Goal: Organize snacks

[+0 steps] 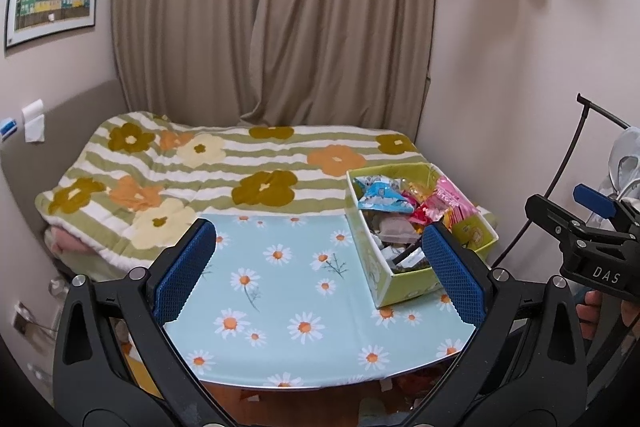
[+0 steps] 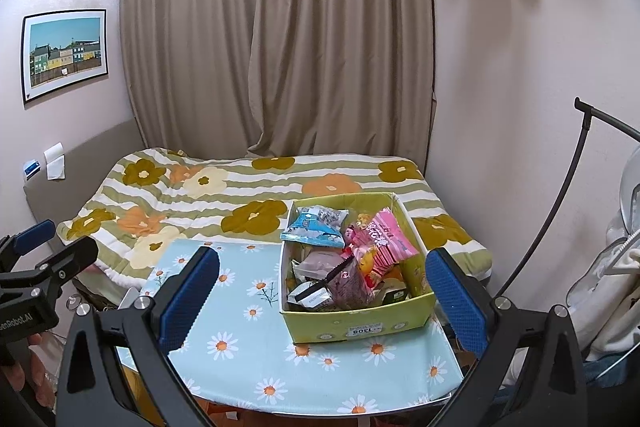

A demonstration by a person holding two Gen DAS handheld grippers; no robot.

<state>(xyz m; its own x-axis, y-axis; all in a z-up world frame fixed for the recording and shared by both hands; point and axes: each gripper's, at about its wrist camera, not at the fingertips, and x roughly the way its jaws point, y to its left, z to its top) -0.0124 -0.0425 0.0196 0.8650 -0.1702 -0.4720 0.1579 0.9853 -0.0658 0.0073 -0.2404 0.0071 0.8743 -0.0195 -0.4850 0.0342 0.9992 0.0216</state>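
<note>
A yellow-green cardboard box (image 2: pixel 360 325) (image 1: pixel 370 259) stands on the right part of a small table with a light-blue daisy cloth (image 2: pixel 248 339) (image 1: pixel 280 291). Several snack packets fill it: a blue-and-white bag (image 2: pixel 316 227) (image 1: pixel 380 197), a pink packet (image 2: pixel 384 239) (image 1: pixel 448 201), a purple packet (image 2: pixel 348 283) and others underneath. My left gripper (image 1: pixel 320 271) hovers open over the cloth, left of the box, holding nothing. My right gripper (image 2: pixel 324 299) is open, its view centred on the box, with nothing between the fingers.
Behind the table lies a bed with a green-striped flowered blanket (image 1: pixel 224 167) against brown curtains (image 1: pixel 280 27). A wall stands to the right. A black curved stand (image 2: pixel 560 187) and white cloth items (image 2: pixel 616 287) are at the far right. A hand (image 1: pixel 590 311) holds the other gripper.
</note>
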